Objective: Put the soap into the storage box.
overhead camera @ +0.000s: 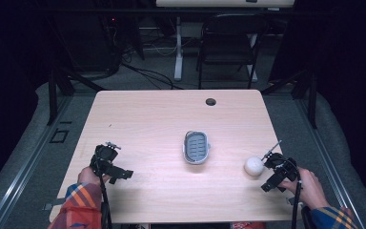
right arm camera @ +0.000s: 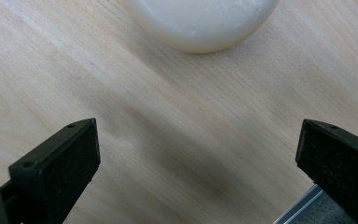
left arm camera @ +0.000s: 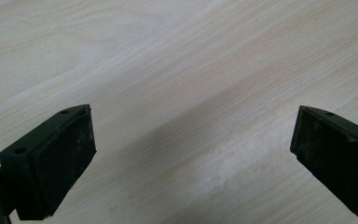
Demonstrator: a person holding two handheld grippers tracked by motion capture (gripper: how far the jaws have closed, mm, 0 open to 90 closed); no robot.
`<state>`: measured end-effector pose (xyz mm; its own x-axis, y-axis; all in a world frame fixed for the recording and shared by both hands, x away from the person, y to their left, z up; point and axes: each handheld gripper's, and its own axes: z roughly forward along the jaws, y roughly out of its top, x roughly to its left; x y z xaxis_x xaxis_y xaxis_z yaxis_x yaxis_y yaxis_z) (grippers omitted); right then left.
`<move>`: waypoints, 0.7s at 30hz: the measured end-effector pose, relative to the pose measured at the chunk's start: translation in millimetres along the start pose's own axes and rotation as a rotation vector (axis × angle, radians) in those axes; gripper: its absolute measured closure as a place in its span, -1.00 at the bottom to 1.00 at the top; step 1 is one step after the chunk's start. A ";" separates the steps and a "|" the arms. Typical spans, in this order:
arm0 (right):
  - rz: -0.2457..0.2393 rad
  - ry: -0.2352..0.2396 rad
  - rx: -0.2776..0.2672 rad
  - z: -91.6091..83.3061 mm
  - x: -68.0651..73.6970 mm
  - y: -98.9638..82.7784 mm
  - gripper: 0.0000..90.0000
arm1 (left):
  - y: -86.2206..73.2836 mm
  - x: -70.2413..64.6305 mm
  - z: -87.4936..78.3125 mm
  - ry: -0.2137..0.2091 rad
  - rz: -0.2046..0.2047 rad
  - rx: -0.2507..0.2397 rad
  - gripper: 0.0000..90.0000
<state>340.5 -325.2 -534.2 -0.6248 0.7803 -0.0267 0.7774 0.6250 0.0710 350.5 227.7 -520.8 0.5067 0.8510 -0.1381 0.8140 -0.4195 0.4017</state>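
Note:
A white round soap-like ball [overhead camera: 254, 165] lies on the wooden table [overhead camera: 162, 119] at the right, and in the right gripper view the ball [right arm camera: 200, 23] sits just beyond the jaws. My right gripper [overhead camera: 270, 171] is right beside it, jaws wide open with nothing between them [right arm camera: 196, 163]. A grey oval dish [overhead camera: 196, 146] with a slotted floor stands at the table's middle. Near the front left, my left gripper [overhead camera: 116, 164] rests low over bare wood, open and empty [left arm camera: 191, 154].
A cable hole [overhead camera: 210, 101] is in the table's far edge. Behind the table stand a black chair [overhead camera: 228, 43] and a white desk leg [overhead camera: 177, 47] with cables on the floor. The table's right edge [right arm camera: 303, 205] lies close to my right gripper.

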 end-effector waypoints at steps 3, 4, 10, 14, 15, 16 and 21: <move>-0.003 -0.001 0.006 -0.1 0.0 0.0 -1.00 | 0.2 0.1 0.4 0.000 0.003 0.001 -1.00; -0.003 0.000 0.005 -0.1 0.1 0.1 -1.00 | 0.1 0.2 0.4 -0.001 0.002 0.001 -1.00; -0.004 0.004 0.001 0.3 1.5 1.1 -1.00 | 0.0 0.1 0.3 -0.001 0.002 0.001 -1.00; -0.001 0.002 -0.006 0.5 1.9 0.9 -1.00 | 0.5 -0.1 0.5 0.000 0.003 0.000 -1.00; -0.002 0.000 -0.005 0.5 2.1 1.0 -1.00 | 0.5 -0.1 0.5 0.000 0.003 0.000 -1.00; -0.007 -0.005 -0.001 -0.2 2.2 1.6 -1.00 | 0.5 -0.2 0.5 -0.001 0.003 0.001 -1.00; -0.009 -0.017 -0.020 0.1 6.3 4.2 -1.00 | 0.4 -0.1 0.4 0.000 0.004 -0.001 -1.00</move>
<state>339.9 -317.7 -534.1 -0.6303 0.7751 -0.0439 0.7702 0.6314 0.0905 351.0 227.3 -521.0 0.5104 0.8490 -0.1365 0.8115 -0.4230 0.4032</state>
